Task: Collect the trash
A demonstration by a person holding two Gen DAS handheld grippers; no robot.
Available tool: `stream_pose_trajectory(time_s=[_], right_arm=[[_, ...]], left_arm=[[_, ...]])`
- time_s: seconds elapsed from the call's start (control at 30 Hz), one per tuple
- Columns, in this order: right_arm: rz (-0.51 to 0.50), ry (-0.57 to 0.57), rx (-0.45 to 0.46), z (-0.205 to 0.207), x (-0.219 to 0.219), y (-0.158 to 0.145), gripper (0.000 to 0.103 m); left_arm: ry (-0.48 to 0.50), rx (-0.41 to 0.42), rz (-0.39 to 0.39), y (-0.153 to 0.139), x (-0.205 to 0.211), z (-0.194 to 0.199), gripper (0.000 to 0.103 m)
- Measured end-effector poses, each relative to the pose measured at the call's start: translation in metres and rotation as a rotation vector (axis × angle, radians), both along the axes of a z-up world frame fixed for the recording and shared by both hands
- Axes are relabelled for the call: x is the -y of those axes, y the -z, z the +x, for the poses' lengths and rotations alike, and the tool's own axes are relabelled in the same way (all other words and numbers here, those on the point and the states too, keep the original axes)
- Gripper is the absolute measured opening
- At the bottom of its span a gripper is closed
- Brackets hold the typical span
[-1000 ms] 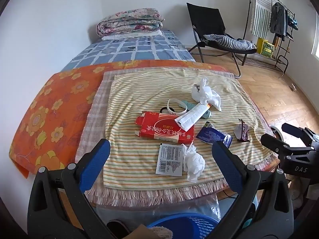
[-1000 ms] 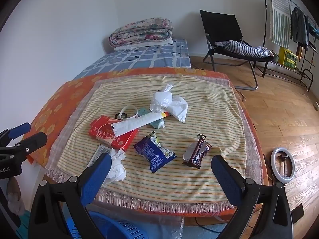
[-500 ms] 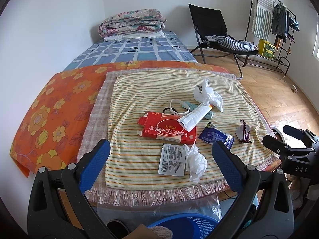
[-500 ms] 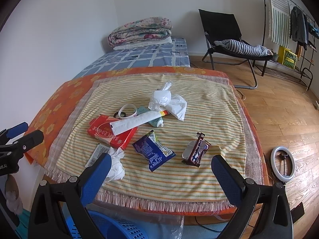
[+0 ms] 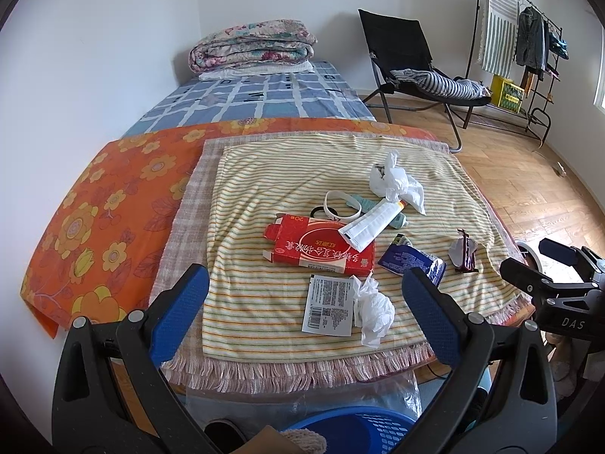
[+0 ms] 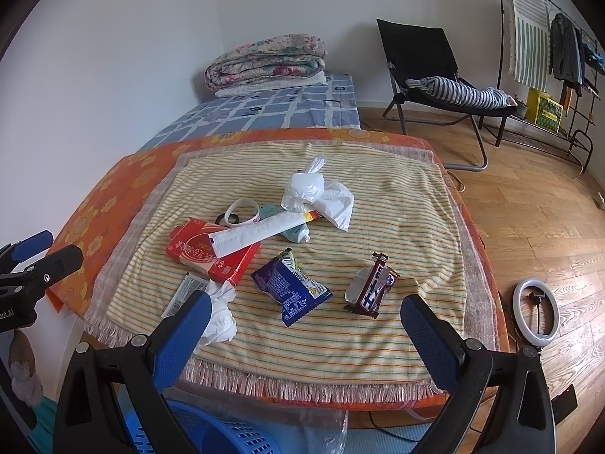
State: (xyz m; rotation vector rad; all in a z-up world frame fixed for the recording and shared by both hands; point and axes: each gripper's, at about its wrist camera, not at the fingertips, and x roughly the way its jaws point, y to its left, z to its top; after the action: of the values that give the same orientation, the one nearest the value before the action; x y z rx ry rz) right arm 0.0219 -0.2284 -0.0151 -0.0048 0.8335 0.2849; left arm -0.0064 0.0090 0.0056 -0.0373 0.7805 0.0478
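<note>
Trash lies on a striped cloth (image 5: pixel 264 174) on a table. A red box (image 5: pixel 321 246) (image 6: pixel 211 249) has a white tube (image 5: pixel 372 223) (image 6: pixel 261 232) on it. Near the front edge lie a white label sachet (image 5: pixel 329 304), a crumpled tissue (image 5: pixel 372 308) (image 6: pixel 221 316), a blue snack wrapper (image 5: pixel 410 263) (image 6: pixel 291 289) and a brown candy wrapper (image 5: pixel 463 253) (image 6: pixel 372 287). A white plastic bag (image 5: pixel 395 185) (image 6: pixel 317 195) lies farther back. My left gripper (image 5: pixel 306 302) and right gripper (image 6: pixel 302 325) are both open and empty, short of the table's front edge.
A blue basket (image 5: pixel 351 431) (image 6: pixel 211 431) with a clear plastic bag stands on the floor under the front edge. A white ring (image 5: pixel 342 206) and teal tube (image 6: pixel 297 230) lie mid-cloth. A bed with folded quilts (image 5: pixel 253 45), a black chair (image 5: pixel 412 64), a clothes rack and a ring light (image 6: pixel 537 312) surround the table.
Both grippers have drifted slightly forward and nearer the table; the items appear a little closer and lower in view. Nothing was grasped or moved.
</note>
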Motion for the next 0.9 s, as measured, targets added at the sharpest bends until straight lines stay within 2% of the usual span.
stream_pose_trajectory(time_s=[0.9], right_arm=[[0.004, 0.001, 0.003, -0.001, -0.0007, 0.0003, 0.101]], left_arm=[[-0.002, 0.003, -0.001, 0.0009, 0.002, -0.0008, 0.103]])
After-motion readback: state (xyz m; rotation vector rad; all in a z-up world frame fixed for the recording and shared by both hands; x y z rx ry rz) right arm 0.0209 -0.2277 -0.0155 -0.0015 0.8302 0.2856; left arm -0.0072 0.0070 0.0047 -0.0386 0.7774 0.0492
